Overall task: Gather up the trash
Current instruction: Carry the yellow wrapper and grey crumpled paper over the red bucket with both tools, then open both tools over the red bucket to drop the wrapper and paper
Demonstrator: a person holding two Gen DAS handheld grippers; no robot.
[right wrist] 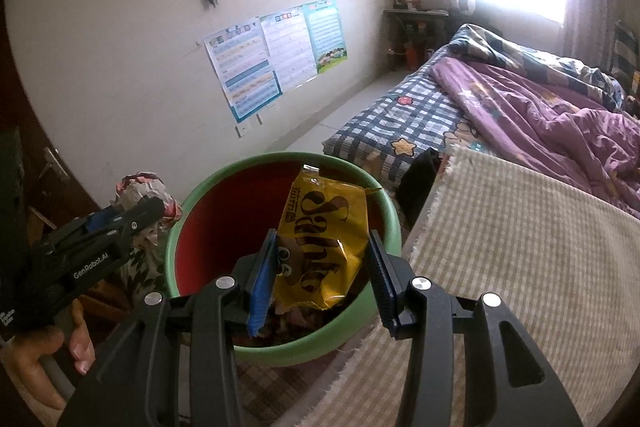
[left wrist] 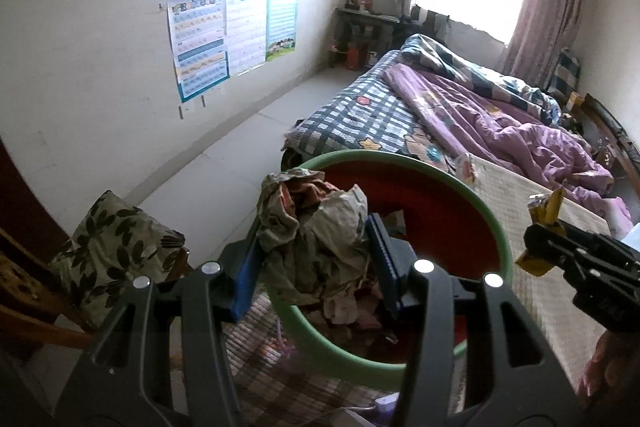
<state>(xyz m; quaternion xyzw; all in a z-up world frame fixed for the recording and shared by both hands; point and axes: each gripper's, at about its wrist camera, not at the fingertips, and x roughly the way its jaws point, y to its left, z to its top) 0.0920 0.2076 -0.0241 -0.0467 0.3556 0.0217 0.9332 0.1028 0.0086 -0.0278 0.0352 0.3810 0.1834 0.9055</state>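
My left gripper (left wrist: 316, 247) is shut on a crumpled wad of wrapper trash (left wrist: 316, 227), holding it over the near rim of a bin (left wrist: 476, 195) with a green rim and a red inside. My right gripper (right wrist: 324, 259) is shut on a yellow snack wrapper (right wrist: 324, 239) with brown lettering, hanging above the same bin (right wrist: 192, 199). In the left wrist view the right gripper (left wrist: 536, 247) shows at the right with the yellow wrapper (left wrist: 546, 209). In the right wrist view the left gripper (right wrist: 156, 211) sits left of the bin with its crumpled wad (right wrist: 140, 187). More litter lies in the bin's bottom.
A bed (left wrist: 500, 115) with a checked sheet and a purple quilt fills the right. A beige checked blanket (right wrist: 520, 239) lies beside the bin. A leaf-patterned cushion (left wrist: 116, 243) rests on a wooden chair at the left. Posters (left wrist: 224, 35) hang on the wall; a person's hand (right wrist: 52, 347) grips the left tool.
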